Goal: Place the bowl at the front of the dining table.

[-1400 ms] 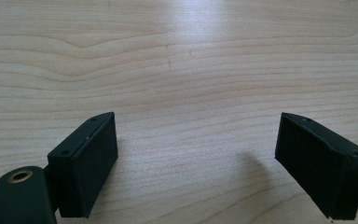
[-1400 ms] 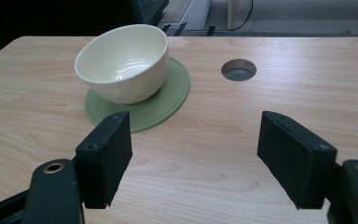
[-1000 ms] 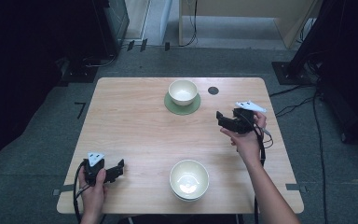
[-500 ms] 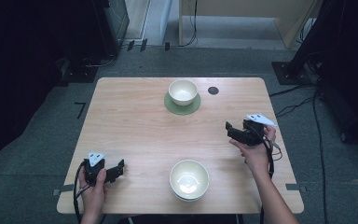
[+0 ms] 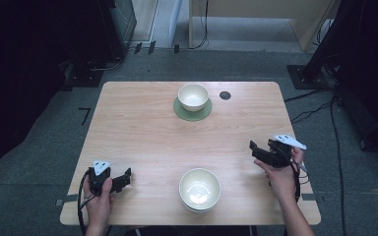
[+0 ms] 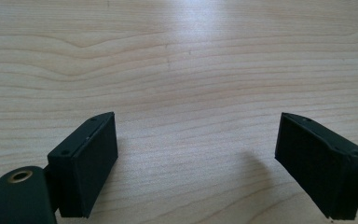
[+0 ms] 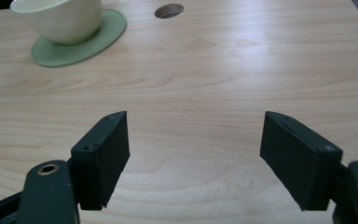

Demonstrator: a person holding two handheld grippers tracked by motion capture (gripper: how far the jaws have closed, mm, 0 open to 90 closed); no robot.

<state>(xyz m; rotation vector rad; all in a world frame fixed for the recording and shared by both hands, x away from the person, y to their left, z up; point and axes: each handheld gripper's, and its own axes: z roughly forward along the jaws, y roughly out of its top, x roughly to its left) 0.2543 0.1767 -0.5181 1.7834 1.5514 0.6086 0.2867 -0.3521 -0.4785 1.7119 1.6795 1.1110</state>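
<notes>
At lower centre of the high view, the near bowl lies between both wide-open, empty grippers, left gripper and right gripper; approach its rim level and slowly.

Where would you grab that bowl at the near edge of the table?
Probably by the rim of the near bowl, one jaw inside and one outside. It sits upright and open, too wide to span. The right gripper, jaws open, could come from the right, where the table is bare.
</notes>
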